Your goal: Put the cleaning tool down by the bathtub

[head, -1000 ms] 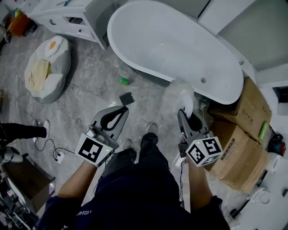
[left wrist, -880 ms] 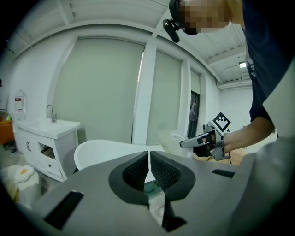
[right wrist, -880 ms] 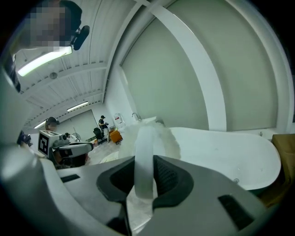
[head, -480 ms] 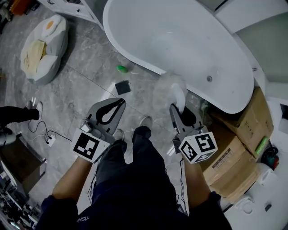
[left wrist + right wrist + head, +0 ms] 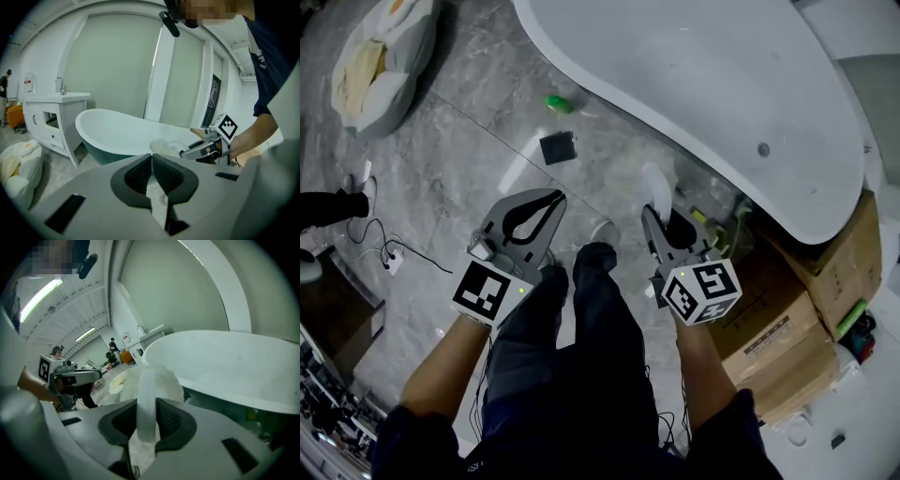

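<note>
The cleaning tool (image 5: 656,184) is a white handle with a fluffy white head. My right gripper (image 5: 671,221) is shut on the handle, and the head points toward the white bathtub (image 5: 712,66). In the right gripper view the handle (image 5: 146,404) stands upright between the pads, with the fluffy head (image 5: 165,378) beyond it and the bathtub (image 5: 225,363) close on the right. My left gripper (image 5: 551,199) is held above the floor on the left with its jaws shut and nothing between them. In the left gripper view its fingertips (image 5: 151,158) touch, and the right gripper (image 5: 204,146) shows in front of the bathtub (image 5: 117,133).
On the grey tile floor lie a green object (image 5: 557,104) and a dark square pad (image 5: 556,147). A white beanbag (image 5: 373,58) sits at far left. Cardboard boxes (image 5: 783,323) stand right of the tub. Cables (image 5: 389,258) run at left. A white vanity (image 5: 49,112) stands beyond the tub.
The view has moved forward, so the bathtub and the floor items sit closer and higher in the frame. Both grippers keep their pose, and the right one still holds the tool.
</note>
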`<state>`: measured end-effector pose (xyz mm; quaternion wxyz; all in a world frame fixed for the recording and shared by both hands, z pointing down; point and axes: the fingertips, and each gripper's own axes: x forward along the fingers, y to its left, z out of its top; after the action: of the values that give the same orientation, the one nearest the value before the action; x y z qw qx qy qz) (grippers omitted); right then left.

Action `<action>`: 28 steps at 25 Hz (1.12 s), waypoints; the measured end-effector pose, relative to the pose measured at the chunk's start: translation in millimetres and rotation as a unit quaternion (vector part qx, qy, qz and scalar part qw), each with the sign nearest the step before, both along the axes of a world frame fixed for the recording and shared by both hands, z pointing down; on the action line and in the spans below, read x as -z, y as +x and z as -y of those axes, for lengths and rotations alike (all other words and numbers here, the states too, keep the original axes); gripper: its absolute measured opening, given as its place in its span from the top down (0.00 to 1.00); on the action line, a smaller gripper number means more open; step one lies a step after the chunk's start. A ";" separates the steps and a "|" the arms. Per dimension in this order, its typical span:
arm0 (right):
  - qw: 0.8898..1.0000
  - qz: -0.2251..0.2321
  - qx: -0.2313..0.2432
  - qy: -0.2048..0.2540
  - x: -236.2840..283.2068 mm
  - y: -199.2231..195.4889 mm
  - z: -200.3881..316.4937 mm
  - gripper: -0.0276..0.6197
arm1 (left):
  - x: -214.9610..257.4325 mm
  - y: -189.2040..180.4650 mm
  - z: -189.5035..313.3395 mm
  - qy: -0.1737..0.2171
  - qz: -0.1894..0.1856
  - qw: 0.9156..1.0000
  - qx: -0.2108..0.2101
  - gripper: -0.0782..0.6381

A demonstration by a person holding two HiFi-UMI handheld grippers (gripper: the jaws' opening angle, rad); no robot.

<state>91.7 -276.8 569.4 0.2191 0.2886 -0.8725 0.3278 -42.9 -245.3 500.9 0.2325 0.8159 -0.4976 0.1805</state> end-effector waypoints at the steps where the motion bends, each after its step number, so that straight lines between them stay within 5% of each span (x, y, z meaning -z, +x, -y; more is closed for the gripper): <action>1: 1.000 -0.004 0.002 -0.005 -16.2 -1.5 -3.0 0.81 | -13.1 -1.0 -2.9 -0.006 -0.001 1.000 0.000 0.84; 11: 0.997 -0.067 -0.006 -0.028 -194.8 3.6 -23.7 0.81 | -157.2 -17.0 -22.6 -0.035 -0.007 0.999 -0.001 0.84; 28: 0.989 -0.140 -0.011 -0.037 -450.7 10.4 -25.4 0.81 | -365.2 -25.0 -13.9 -0.023 -0.004 0.999 -0.034 0.84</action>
<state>102.2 -251.4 1020.1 0.3463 0.3327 -0.8174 0.3181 -67.9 -231.4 866.0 0.2468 0.8276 -0.4645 0.1962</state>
